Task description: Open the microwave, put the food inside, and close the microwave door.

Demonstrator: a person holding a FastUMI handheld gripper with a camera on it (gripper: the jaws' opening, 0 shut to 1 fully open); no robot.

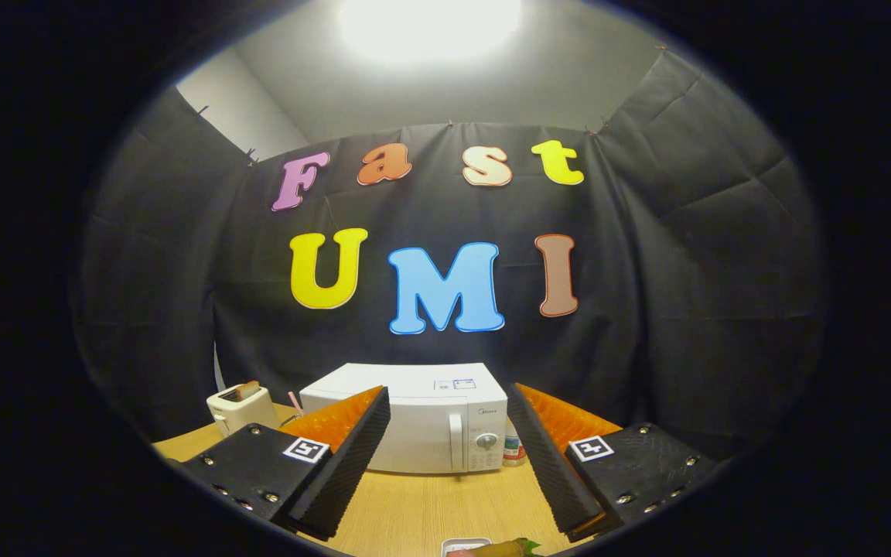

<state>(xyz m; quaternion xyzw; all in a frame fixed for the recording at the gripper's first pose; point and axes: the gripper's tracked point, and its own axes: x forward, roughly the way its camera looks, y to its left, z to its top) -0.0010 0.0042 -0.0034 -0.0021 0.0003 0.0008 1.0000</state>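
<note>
tool [449, 464]: fingers wide apart, holding nothing, aimed at the door, likely lining up to open it
microwave [414, 422]: door shut, on surface [422, 510], beyond fingers
food [492, 548]: on tray, close below tool, waiting
toaster [238, 406]: beside microwave, unused

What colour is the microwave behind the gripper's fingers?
White. The microwave, door closed, shows in the gripper view beyond the open gripper.
</note>
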